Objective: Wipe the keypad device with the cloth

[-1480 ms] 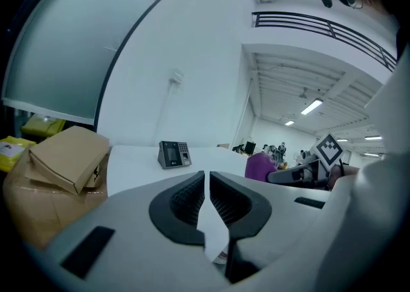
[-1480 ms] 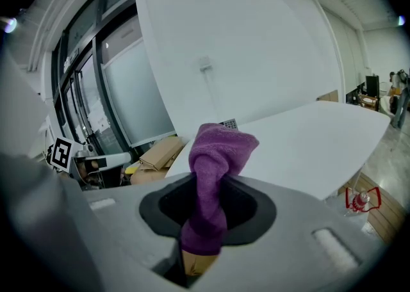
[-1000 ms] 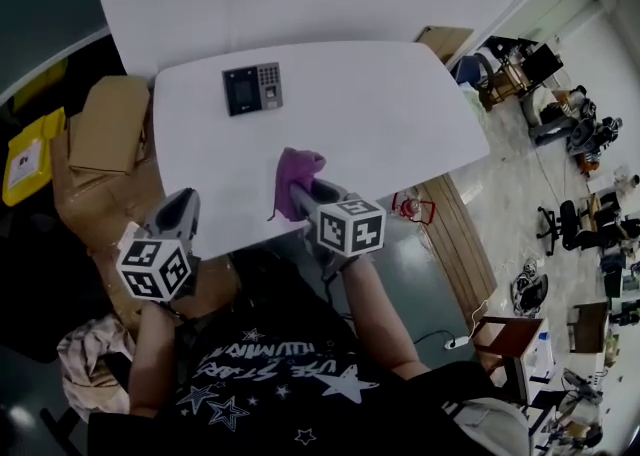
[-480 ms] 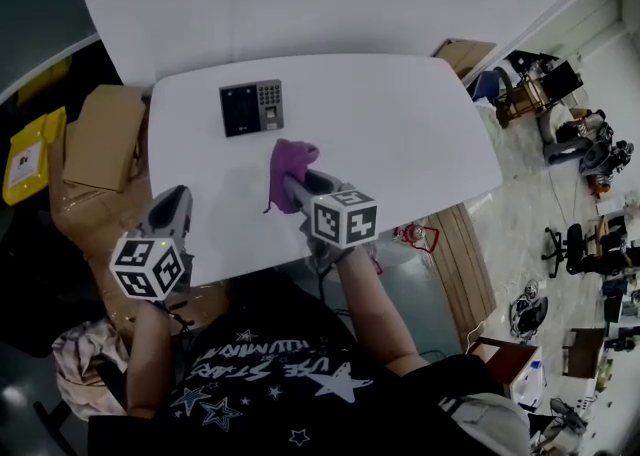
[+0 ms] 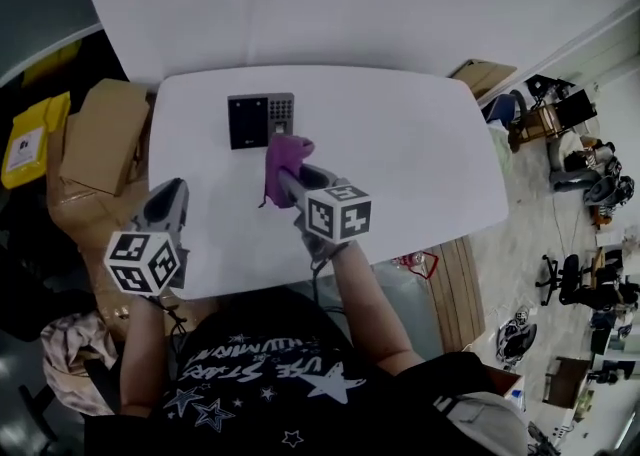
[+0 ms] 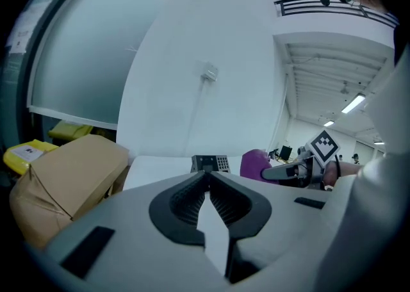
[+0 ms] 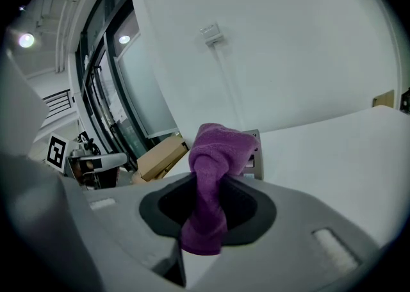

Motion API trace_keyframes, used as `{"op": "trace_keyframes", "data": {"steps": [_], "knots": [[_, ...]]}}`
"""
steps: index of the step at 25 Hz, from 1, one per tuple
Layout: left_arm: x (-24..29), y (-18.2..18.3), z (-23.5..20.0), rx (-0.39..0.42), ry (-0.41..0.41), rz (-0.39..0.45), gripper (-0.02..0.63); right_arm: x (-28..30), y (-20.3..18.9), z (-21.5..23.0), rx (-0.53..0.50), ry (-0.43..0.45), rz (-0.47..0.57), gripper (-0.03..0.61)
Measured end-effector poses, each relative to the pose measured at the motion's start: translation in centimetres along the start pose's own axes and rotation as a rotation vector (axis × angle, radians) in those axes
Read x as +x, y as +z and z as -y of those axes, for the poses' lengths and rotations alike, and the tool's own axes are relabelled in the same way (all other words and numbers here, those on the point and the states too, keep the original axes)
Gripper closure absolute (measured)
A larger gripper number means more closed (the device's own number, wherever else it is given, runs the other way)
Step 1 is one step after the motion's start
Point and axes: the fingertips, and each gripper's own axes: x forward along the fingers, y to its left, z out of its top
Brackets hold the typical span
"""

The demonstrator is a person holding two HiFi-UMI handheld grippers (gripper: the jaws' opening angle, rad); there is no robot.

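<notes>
The keypad device [image 5: 260, 119] lies flat on the white table [image 5: 400, 154], towards its far left; it also shows small ahead in the left gripper view as the keypad device [image 6: 210, 163]. My right gripper [image 5: 283, 171] is shut on a purple cloth [image 5: 284, 159], which bunches above the jaws just short of the device. In the right gripper view the cloth [image 7: 214, 175] hangs between the jaws and hides most of the device [image 7: 255, 156] behind it. My left gripper [image 5: 170, 206] hovers over the table's near left edge with its jaws shut on nothing [image 6: 208, 202].
Cardboard boxes [image 5: 100, 139] stand left of the table beside a yellow object [image 5: 28, 149]. A white wall rises behind the table. Office chairs and clutter [image 5: 580, 164] fill the floor at the right.
My right gripper has carried the purple cloth forward and left, from mid-table to just beside the keypad device. The left gripper has barely shifted.
</notes>
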Motion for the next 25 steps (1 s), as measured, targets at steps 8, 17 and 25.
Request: {"op": "trace_keyframes", "data": {"steps": [8,17,25], "knots": [[1.6,0.5,-2.4,-0.023,0.061,-0.007,0.583,4.9,2.7,-0.4,-0.071,0.077,-0.032,0.479],[4.7,1.1,-3.8,-0.045,0.095,-0.023,0.583,9.9,4.3,0.0,-0.145,0.144,-0.081,0.479],[6.5,0.4,-4.5,-0.069,0.106,-0.049,0.583,14.0,4.4,-0.2,-0.157,0.175,-0.108,0.479]]}}
